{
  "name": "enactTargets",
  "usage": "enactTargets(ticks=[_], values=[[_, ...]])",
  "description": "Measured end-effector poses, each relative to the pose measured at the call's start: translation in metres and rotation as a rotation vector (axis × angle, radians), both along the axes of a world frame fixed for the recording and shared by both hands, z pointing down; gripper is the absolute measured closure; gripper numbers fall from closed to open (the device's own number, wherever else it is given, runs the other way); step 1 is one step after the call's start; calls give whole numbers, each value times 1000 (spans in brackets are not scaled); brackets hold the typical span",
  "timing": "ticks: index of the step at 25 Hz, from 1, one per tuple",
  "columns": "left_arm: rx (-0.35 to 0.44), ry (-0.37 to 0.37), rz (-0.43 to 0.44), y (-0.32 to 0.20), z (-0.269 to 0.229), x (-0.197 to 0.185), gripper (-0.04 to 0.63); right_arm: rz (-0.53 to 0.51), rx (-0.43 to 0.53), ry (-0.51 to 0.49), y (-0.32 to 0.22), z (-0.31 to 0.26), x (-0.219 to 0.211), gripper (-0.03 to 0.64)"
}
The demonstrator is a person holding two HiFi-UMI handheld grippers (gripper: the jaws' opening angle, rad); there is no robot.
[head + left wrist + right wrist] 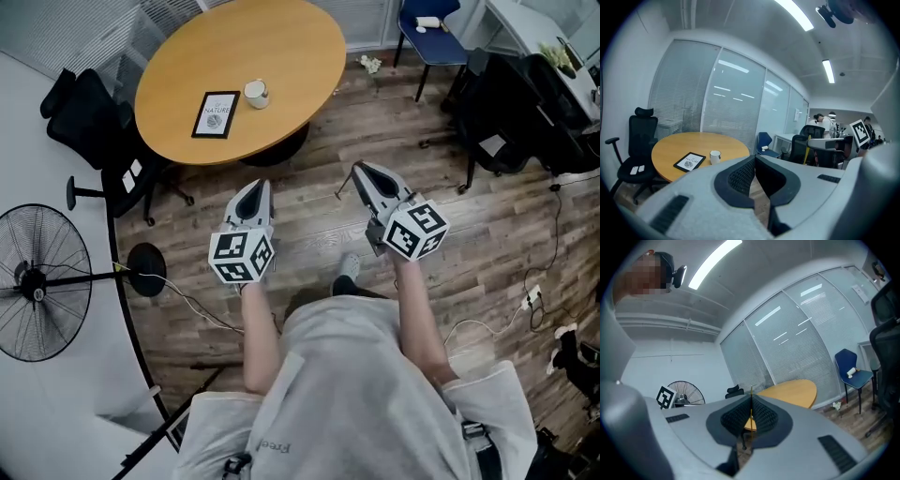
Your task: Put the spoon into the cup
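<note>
Right gripper view has the right gripper (751, 398) closed on what I take to be the spoon (751, 427), a thin golden strip seen edge-on and pinched upright between the pads. It looks light, stiff and smooth, so it will likely pivot or slip unless held firmly at mid-handle. The left gripper (754, 160) has its tips together with nothing between them. Only the head view shows how far off the goal is: the cup (256, 93) stands on the round tabletop (281, 47), well apart from both grippers, just beside a booklet (216, 114). That view barely shows the spoon.
</note>
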State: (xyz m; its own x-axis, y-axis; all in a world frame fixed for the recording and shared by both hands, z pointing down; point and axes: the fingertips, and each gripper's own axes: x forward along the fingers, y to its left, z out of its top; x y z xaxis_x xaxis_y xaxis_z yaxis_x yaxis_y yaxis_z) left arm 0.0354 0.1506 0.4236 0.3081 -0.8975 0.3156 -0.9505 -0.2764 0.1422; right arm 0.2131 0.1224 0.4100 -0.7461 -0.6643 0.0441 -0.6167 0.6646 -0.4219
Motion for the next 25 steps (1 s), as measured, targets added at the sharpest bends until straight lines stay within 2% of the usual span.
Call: enactTargets(ticks=[5, 15, 20, 25], values=[[-6, -12, -12, -14, 3, 18, 586, -15, -28, -16, -23, 12, 16, 614], [-63, 0, -78, -18, 25, -12, 586, -51, -44, -23, -51, 19, 13, 614], [-40, -4, -47, -49, 20, -11, 586, -29, -29, -19, -72, 14, 16, 614], [15, 28, -25, -85, 4, -17, 586, -4, -26, 1, -101, 12, 14, 614]])
